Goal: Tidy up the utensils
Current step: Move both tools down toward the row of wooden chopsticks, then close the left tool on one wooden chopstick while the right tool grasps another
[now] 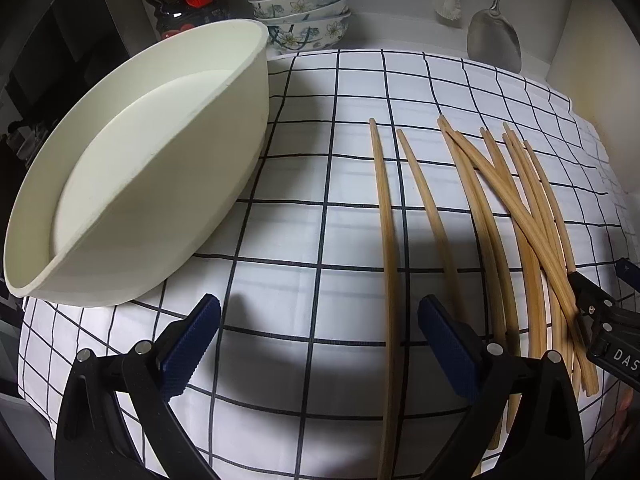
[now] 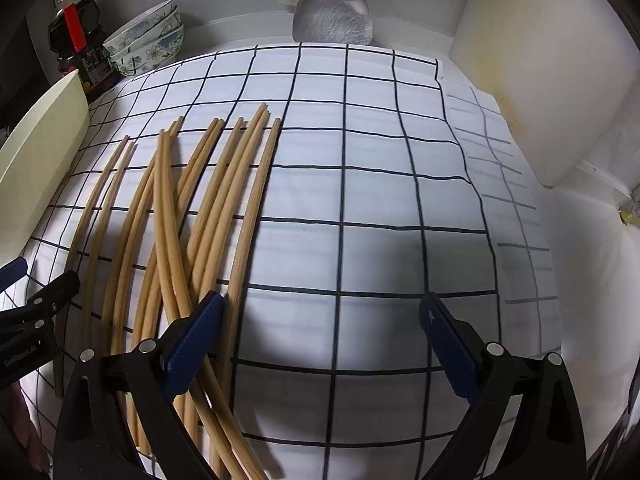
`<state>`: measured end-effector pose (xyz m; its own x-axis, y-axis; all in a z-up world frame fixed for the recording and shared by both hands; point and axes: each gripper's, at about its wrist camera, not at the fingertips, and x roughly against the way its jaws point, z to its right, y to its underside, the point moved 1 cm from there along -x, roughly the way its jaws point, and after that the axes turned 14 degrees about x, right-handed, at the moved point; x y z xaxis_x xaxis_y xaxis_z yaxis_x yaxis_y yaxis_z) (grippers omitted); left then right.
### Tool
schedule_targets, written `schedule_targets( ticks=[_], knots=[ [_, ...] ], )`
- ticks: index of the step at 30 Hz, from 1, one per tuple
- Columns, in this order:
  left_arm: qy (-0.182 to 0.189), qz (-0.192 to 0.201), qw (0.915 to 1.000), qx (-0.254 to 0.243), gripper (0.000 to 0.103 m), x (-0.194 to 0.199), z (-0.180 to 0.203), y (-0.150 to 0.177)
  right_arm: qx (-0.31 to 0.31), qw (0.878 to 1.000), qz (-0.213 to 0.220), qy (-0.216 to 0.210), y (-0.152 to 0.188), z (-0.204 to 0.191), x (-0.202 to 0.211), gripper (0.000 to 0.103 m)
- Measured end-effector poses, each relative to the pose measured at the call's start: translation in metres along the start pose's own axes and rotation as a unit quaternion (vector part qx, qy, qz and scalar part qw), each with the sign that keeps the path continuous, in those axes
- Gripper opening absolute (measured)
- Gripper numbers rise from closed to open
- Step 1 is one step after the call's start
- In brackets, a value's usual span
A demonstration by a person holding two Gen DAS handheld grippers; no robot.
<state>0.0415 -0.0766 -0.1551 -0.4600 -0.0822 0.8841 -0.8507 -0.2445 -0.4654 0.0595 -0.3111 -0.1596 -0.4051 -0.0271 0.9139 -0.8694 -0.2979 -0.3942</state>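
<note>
A: Where are the chopsticks [image 1: 500,216] found?
B: They are spread on the checked cloth [image 1: 312,184] on the table, right of the cream tub [image 1: 132,184]
A: And the jaws?
B: The left gripper [image 1: 320,344] and right gripper [image 2: 320,344] are both held wide open; nothing is gripped

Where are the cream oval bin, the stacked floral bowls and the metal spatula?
cream oval bin [image 1: 168,184]: left wrist view, inner side wall.
stacked floral bowls [image 1: 308,28]: left wrist view, outer wall of the bottom bowl.
metal spatula [image 2: 332,16]: right wrist view, middle of the flat blade.
</note>
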Motion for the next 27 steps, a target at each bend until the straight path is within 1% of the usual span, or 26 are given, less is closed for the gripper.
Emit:
schedule_targets(
  ticks=[9,14,16,17,18,19,20,21,22,24,26,27],
  knots=[
    [0.003,0.002,1.0,0.007,0.097,-0.003,0.004,-0.003,-0.019,1.0,0.001,0.011,0.008,0.025,0.001,0.093],
    [0.002,0.004,1.0,0.007,0.097,-0.006,0.011,-0.006,-0.001,1.0,0.015,0.014,0.008,0.022,0.002,0.092],
    [0.004,0.005,1.0,0.005,0.096,-0.007,0.015,-0.008,0.003,1.0,0.021,0.003,0.005,0.02,0.001,0.085],
    [0.007,0.005,1.0,0.003,0.093,-0.008,0.016,-0.009,0.002,1.0,0.024,-0.01,0.004,0.02,0.001,0.078],
    [0.012,0.006,0.9999,0.004,0.091,-0.008,0.017,-0.009,0.003,1.0,0.027,-0.012,0.004,0.019,0.002,0.069],
    [0.019,0.005,0.9998,0.004,0.086,-0.007,0.018,-0.01,0.009,0.999,0.029,-0.012,0.0,0.016,0.002,0.062],
    [0.024,0.003,0.9997,0.004,0.081,-0.007,0.019,-0.01,0.017,0.999,0.033,-0.014,-0.002,0.011,0.003,0.048],
    [0.028,0.003,0.9996,0.003,0.078,-0.006,0.02,-0.009,0.027,0.999,0.035,-0.016,-0.003,0.007,0.005,0.037],
    [0.032,0.004,0.9995,0.0,0.072,-0.005,0.021,-0.009,0.033,0.999,0.036,-0.018,-0.005,0.003,0.005,0.032],
    [0.042,0.004,0.9991,-0.008,0.062,-0.004,0.025,-0.008,0.044,0.998,0.038,-0.02,-0.006,-0.003,0.005,0.017],
    [0.051,0.005,0.9986,-0.017,0.045,-0.002,0.03,-0.007,0.044,0.998,0.037,-0.017,-0.007,-0.006,0.005,0.008],
    [0.055,0.005,0.9982,-0.023,0.041,-0.001,0.033,-0.006,0.038,0.998,0.038,-0.021,-0.007,-0.003,0.005,0.006]
  ],
)
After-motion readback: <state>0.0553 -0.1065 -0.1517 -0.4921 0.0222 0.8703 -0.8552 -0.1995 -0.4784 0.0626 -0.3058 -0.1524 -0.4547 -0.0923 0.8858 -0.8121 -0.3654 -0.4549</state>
